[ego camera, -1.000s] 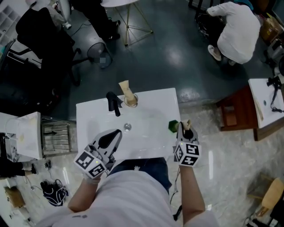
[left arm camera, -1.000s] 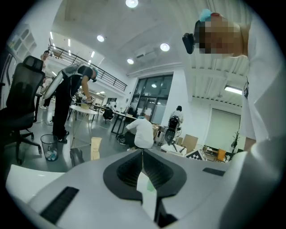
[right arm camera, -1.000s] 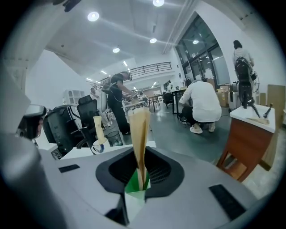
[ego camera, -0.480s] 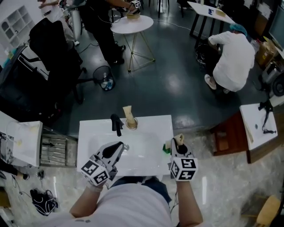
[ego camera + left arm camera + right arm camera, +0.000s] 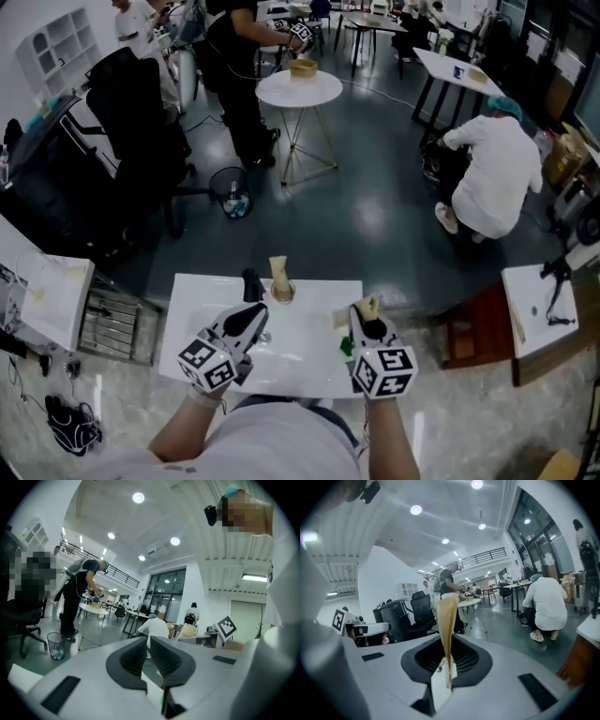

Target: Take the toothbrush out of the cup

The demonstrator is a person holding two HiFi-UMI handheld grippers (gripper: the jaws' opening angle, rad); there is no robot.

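Toothbrush (image 5: pixel 446 634) stood upright between right gripper (image 5: pixel 367 309) fingers. Cup (image 5: pixel 345 347) sat on sink (image 5: pixel 300 361), just left of them. Faucet (image 5: pixel 251 281) and glass (image 5: pixel 282 294) stood past left gripper (image 5: pixel 257 315) fingers, glass right of faucet.

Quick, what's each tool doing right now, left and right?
Left tool: closed, empty.
Right tool: closed on the beige toothbrush.

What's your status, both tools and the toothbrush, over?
Left tool shut, empty. Right tool shut on toothbrush, out of the green cup. Nothing in the way.
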